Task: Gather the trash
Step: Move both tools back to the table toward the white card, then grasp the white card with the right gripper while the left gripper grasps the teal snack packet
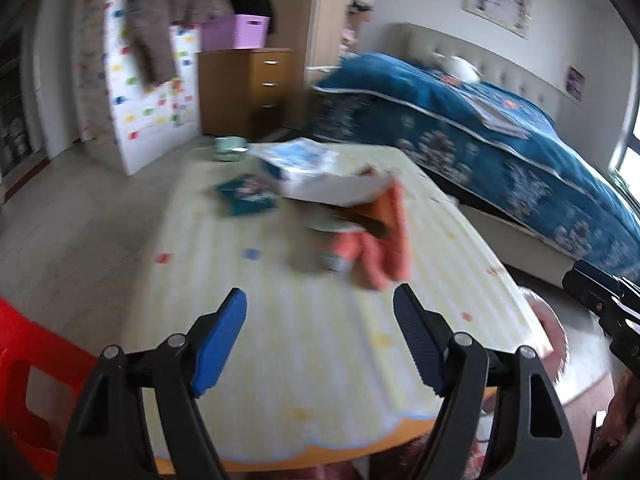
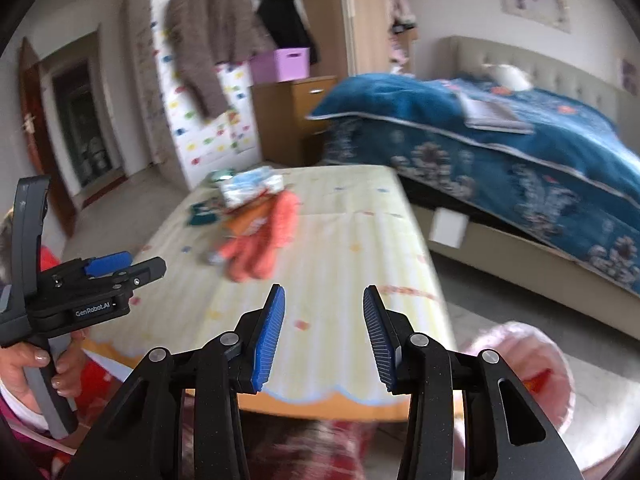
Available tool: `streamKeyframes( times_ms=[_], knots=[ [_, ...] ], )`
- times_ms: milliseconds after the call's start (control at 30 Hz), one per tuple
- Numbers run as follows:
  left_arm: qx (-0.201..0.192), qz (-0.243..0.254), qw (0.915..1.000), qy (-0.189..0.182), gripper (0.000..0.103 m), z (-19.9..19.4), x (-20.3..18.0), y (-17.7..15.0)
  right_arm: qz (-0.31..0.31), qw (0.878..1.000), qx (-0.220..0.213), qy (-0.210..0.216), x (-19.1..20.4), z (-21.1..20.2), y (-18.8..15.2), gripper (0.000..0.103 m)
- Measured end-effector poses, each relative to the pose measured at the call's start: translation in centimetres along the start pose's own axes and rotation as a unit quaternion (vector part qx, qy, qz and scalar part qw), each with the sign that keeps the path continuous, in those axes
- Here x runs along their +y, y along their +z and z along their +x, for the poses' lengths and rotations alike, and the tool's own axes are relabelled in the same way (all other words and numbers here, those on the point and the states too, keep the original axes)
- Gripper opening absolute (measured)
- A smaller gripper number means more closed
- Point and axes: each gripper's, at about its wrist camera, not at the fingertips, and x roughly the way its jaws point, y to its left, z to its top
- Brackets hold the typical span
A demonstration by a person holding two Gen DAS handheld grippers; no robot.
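Left wrist view showed the left gripper [image 1: 320, 316] hovering over the near part of a table [image 1: 304, 360] covered in a pale yellow striped cloth, its blue-padded jaws spread wide with nothing between them. Farther along the table lay the trash: an orange glove [image 1: 380, 248] beside a small crumpled wrapper [image 1: 334, 261], an open cardboard box [image 1: 360, 204] behind it, a white and blue plastic package [image 1: 298, 160] touching the box, and a teal packet [image 1: 246, 194] lying apart toward the left edge. A green bowl [image 1: 230, 148] sat on the floor past the far end.

Right wrist view showed the right gripper [image 2: 324, 312] above the table's near edge, jaws parted and empty. A pink bin [image 2: 528, 364] stood just beside the table's right corner, partly hidden by the gripper. A hand [image 2: 36, 368] held the left gripper's handle. A bed [image 2: 500, 144] with a blue patterned cover stood to the right, and a red stool [image 1: 24, 360] sat at the left.
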Motion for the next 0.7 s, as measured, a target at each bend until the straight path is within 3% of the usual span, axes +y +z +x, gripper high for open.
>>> streamKeyframes(
  times_ms=[300, 700],
  knots=[
    [-0.017, -0.028, 0.9972, 0.067, 0.08, 0.5, 6.1, 2.9, -0.024, 0.999, 0.012, 0.031, 5.7, 5.4, 3.4, 0.042],
    [0.008, -0.025, 0.9964, 0.08, 0.08, 5.4, 8.2, 5.5, -0.009, 0.998, 0.046, 0.037, 7.8, 13.9, 7.6, 0.042]
  ],
)
